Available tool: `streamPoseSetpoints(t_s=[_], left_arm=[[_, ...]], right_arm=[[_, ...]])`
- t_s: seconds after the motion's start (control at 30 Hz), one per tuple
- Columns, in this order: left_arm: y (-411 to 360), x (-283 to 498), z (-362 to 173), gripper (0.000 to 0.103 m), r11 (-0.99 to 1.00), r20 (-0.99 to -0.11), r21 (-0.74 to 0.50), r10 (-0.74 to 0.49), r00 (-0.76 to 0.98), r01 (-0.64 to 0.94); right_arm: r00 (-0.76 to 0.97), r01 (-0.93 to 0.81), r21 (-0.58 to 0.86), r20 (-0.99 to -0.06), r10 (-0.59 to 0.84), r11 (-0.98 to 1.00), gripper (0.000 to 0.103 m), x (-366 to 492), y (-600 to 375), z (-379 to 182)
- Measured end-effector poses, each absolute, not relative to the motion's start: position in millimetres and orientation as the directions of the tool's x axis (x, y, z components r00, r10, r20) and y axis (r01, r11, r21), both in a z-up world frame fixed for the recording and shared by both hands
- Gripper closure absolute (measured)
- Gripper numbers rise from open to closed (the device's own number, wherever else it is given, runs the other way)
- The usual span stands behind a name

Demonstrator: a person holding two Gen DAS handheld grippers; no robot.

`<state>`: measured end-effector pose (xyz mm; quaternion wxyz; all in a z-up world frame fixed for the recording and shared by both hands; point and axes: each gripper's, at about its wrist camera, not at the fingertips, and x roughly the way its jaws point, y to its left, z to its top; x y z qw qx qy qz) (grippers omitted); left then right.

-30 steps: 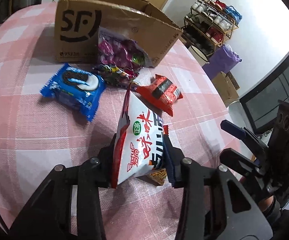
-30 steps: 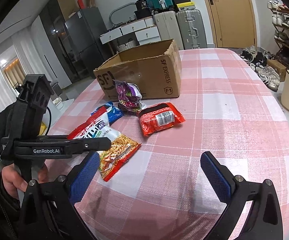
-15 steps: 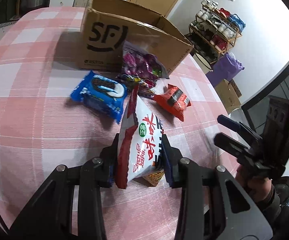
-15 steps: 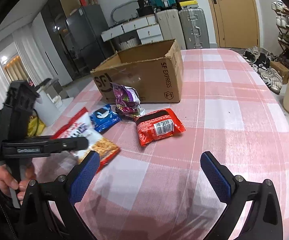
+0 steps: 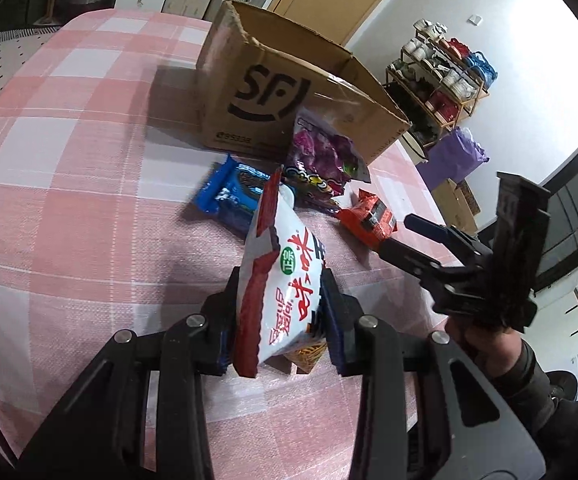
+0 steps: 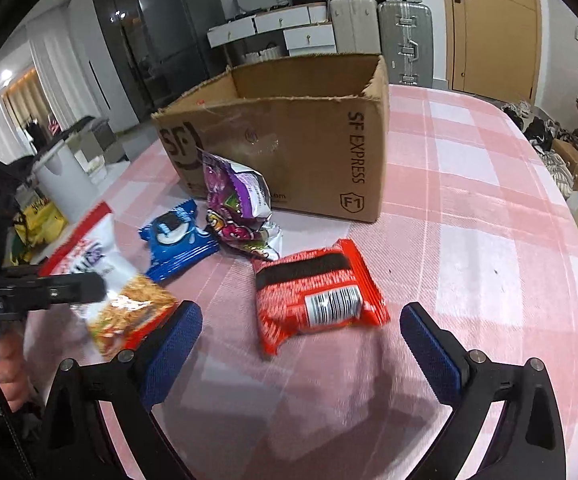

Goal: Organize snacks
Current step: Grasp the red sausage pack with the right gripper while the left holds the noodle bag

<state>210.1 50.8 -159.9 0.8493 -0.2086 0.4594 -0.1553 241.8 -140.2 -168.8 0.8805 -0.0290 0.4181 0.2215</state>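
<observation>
My left gripper (image 5: pixel 279 316) is shut on a white and red snack bag (image 5: pixel 281 280), held upright above the pink checked tablecloth (image 5: pixel 69 184). The same bag (image 6: pixel 105 280) shows at the left of the right wrist view, with the left gripper (image 6: pixel 65 290) clamped on it. My right gripper (image 6: pixel 301 344) stands open just in front of a red packet (image 6: pixel 317 296) lying flat. A blue cookie pack (image 6: pixel 177 238) and a purple bag (image 6: pixel 235 196) lie by the open cardboard box (image 6: pixel 289 148). In the left wrist view the right gripper (image 5: pixel 405 236) reaches toward the red packet (image 5: pixel 369 220).
The cardboard box (image 5: pixel 281 92) stands at the far side of the table. A shoe rack (image 5: pixel 441 76) and a purple bag (image 5: pixel 455 156) sit beyond the table's right edge. Suitcases (image 6: pixel 405 36) and drawers line the back wall. A white bin (image 6: pixel 63 176) is off the left edge.
The left gripper has carried the white and red bag leftward, away from the pile. The right gripper has moved in toward the red packet, which now lies close between its open fingers.
</observation>
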Motion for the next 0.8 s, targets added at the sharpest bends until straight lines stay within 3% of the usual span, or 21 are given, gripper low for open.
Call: streamPoseSetpoints(t_s=[0.23, 0.47, 0.6, 0.8], left_arm=[[58.9, 209.1, -157.4, 0.071, 0.849, -0.704, -0.525, -0.475, 0.529, 0.063], [56.7, 206.2, -159.2, 0.071, 0.848, -0.707, -0.528, -0.475, 0.524, 0.055], [56.4, 204.0, -157.2, 0.071, 0.850, -0.709, -0.524, -0.468, 0.528, 0.050], [55.5, 200.2, -152.7, 0.071, 0.856, -0.710, -0.516, -0.456, 0.536, 0.046]], right_arm=[[0.527, -0.412, 0.138, -0.771, 0.359, 0.901, 0.004, 257.9, -136.0, -183.0], [0.534, -0.400, 0.146, -0.765, 0.360, 0.905, 0.037, 263.2, -139.4, -184.4], [0.536, -0.411, 0.148, -0.759, 0.370, 0.899, 0.046, 261.6, -138.4, -184.3], [0.557, -0.409, 0.164, -0.735, 0.387, 0.898, 0.046, 250.0, -140.2, -174.6]])
